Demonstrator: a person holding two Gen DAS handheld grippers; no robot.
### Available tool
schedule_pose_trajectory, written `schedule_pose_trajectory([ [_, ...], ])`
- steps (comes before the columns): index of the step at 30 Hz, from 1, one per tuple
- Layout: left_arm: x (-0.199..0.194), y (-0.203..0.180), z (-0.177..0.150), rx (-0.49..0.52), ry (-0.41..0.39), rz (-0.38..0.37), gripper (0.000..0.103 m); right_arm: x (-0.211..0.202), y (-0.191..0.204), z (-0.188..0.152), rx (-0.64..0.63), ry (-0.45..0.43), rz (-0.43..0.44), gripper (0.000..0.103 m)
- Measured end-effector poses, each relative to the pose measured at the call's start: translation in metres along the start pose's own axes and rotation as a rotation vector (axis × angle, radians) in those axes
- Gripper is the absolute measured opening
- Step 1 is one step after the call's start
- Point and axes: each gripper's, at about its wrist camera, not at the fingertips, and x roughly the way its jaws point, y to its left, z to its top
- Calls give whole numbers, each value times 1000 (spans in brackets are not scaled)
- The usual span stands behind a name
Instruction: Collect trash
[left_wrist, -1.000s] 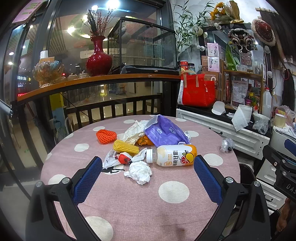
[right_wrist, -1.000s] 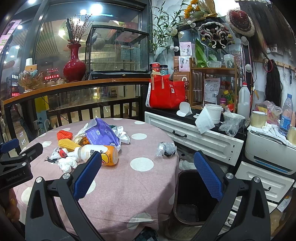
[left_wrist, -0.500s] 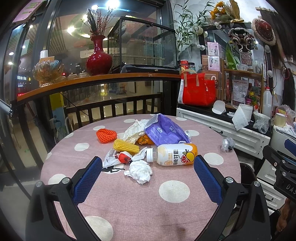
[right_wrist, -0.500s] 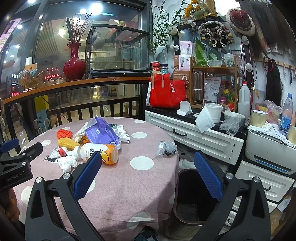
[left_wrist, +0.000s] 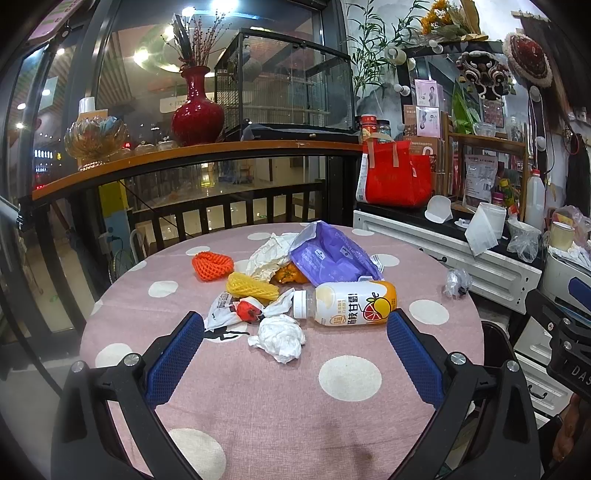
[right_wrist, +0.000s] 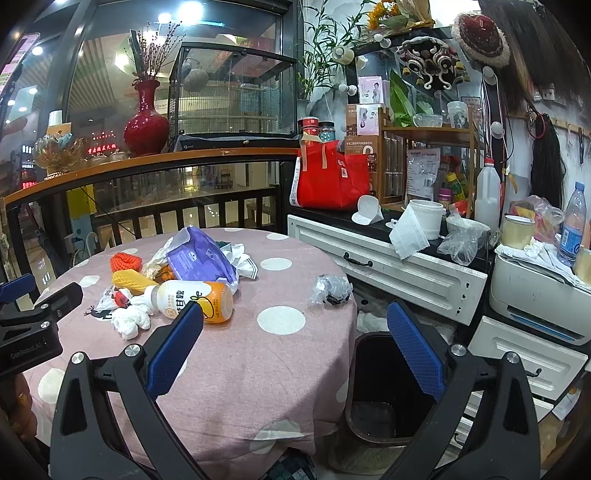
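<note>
Pink polka-dot cloth covers the round table, where the trash lies heaped mid-table: a juice bottle on its side, a tissue wad just before it, a purple bag, yellow and orange foam nets, plus a crumpled film wad apart near the edge above the dark bin. Both the left gripper and right gripper hang spread wide and empty, short of the pile. My guess: the bottle may roll if nudged off-centre, and light wrappers could slide off the cloth past the bin.
</note>
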Motion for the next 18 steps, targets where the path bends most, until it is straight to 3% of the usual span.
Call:
schedule_pose_trajectory([
  [12,8,1,-2,4,20,2,98,9,-2,-2,-4,27,2,98],
  [18,28,4,-6,34,129,-55,98,34,-2,-5,-22,137,69,98],
])
